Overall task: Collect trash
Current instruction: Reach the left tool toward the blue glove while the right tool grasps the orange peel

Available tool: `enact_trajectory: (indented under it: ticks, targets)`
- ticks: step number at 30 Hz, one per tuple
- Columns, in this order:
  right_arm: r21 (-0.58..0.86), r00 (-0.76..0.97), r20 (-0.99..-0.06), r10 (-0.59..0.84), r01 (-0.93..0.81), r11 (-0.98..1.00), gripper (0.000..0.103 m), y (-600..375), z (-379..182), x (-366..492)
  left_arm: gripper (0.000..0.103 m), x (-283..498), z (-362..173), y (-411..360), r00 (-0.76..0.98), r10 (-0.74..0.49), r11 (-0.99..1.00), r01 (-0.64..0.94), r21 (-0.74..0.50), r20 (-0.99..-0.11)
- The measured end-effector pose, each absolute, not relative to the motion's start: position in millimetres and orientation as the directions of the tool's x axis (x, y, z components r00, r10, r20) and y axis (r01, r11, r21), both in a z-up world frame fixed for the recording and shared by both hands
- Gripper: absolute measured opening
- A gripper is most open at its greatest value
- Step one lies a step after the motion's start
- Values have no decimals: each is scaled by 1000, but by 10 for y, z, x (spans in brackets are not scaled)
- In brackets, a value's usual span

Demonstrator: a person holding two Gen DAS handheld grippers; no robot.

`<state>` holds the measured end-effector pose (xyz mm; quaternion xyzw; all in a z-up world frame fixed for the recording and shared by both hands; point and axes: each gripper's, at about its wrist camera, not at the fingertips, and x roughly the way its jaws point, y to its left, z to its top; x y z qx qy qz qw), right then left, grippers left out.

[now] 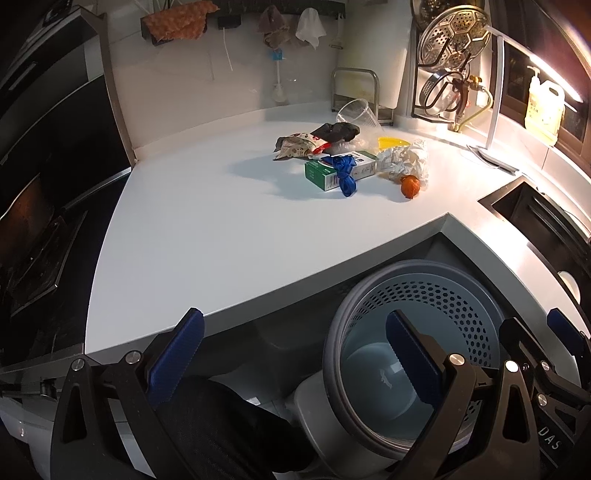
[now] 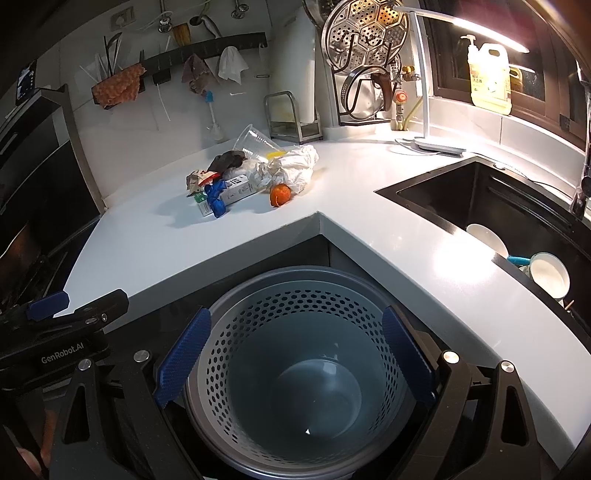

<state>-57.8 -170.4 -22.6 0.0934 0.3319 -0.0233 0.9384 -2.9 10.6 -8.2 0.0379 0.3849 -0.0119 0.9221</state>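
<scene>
The white desk (image 2: 369,206) looks smooth with a soft sheen. The grey plastic bin (image 2: 295,354) has matt, perforated walls. The crumpled white paper (image 2: 295,166) is rough with creases, and the clear plastic cup (image 2: 255,142) is glossy. The green and white cardboard box (image 1: 341,168) is smooth. The round steel steamer rack (image 2: 365,35) shines. The blue ribbed pads on the fingers (image 2: 183,360) look rubbery and matt.

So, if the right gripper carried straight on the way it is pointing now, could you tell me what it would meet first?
Most likely the perforated grey bin: the right gripper, fingers open, points down into its mouth, which looks empty. Going straight on, it would probably reach the bin's floor, though depth is hard to judge.
</scene>
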Motion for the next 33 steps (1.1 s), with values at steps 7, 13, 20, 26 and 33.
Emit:
enact_trajectory:
  ticks: [7, 13, 20, 26, 33]
  targets:
    - [170, 784, -620, 30, 97, 981, 90, -1710, -242, -583, 97, -7, -84, 145, 709, 15, 997, 39, 60, -705]
    - [187, 788, -613, 58, 74, 979, 90, -1742, -303, -484, 97, 99, -93, 167, 730, 23, 998, 28, 63, -683]
    - [192, 808, -584, 76, 47, 980, 90, -1782, -280, -102, 97, 452, -120, 178, 753, 6, 998, 32, 46, -658]
    - [184, 818, -571, 67, 48, 982, 90, -1828, -301, 334, 97, 860, -178, 181, 771, 12, 999, 13, 34, -637]
    - [166, 814, -579, 45, 64, 984, 89, -1802, -425, 886, 97, 1247, -249, 153, 796, 37, 999, -19, 36, -604]
